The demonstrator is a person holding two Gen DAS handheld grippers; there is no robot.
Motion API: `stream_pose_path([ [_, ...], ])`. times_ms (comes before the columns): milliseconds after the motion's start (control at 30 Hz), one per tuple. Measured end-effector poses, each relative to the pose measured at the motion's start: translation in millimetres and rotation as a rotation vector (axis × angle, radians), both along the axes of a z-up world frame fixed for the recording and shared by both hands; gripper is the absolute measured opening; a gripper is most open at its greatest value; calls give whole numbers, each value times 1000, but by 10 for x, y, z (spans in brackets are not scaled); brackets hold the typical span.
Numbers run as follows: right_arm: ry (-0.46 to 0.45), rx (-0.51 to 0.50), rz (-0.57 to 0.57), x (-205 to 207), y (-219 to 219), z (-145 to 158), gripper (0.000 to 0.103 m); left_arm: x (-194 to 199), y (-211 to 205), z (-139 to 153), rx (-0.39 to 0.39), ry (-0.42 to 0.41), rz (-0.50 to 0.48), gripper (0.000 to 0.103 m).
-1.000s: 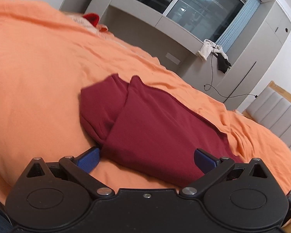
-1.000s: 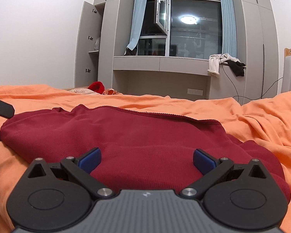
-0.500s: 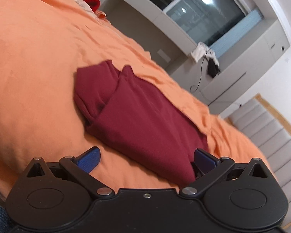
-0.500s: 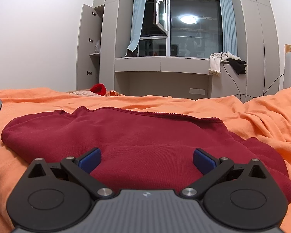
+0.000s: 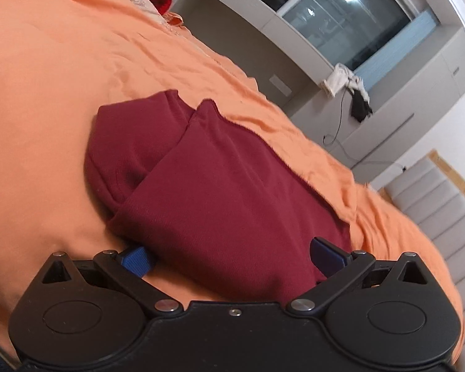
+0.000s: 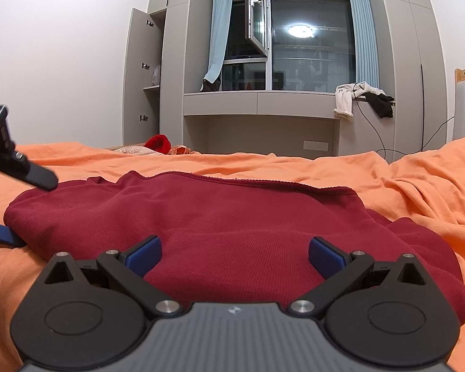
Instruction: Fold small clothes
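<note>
Dark red knit cloth, a folded small garment (image 5: pixel 220 186), lies on the orange bedsheet (image 5: pixel 46 77), its hemmed edge toward the window end of the bed. The left hand-held gripper (image 5: pixel 229 254) has its blue pads spread wide across the garment's near edge. The right hand-held gripper (image 6: pixel 234 252) is likewise spread, low over the red fabric, clamping nothing.

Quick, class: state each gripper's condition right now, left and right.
Left gripper: open, holding nothing.
Right gripper: open, holding nothing, above the red garment.
</note>
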State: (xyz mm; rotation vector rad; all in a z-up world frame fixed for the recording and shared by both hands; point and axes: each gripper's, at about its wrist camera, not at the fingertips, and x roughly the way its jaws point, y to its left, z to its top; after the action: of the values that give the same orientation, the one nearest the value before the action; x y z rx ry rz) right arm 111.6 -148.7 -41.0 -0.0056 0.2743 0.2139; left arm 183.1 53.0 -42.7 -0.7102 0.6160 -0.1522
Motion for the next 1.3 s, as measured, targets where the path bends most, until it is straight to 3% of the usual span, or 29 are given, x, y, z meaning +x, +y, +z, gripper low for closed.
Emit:
stream_pose_path([
  [133,0,0,1,4,-5,1,103,-34,27,-26,-23,-60,56,102],
  [300,0,1,1,4,-13,1,103,-70,-105,20,112,-123,57,102],
  [400,1,3,3,5,-17,5,103,-45,-99,1,154,-97,57,102],
  [533,0,3,2,2,-13,5,103,-29,-5,-47,114,-82,57,100],
  [633,-1,4,2,-5,-10,6,103,-34,-14,-58,135,-85,57,99],
  [833,-1,4,3,-12,-14,5,103,-60,43,-77,118,-80,130,83],
  [1000,-1,0,3,-24,-13,14,103,-4,89,-76,140,-38,184,58],
  [1300,-4,-35,-15,-4,150,177,103,-38,65,-103,192,-46,199,52],
])
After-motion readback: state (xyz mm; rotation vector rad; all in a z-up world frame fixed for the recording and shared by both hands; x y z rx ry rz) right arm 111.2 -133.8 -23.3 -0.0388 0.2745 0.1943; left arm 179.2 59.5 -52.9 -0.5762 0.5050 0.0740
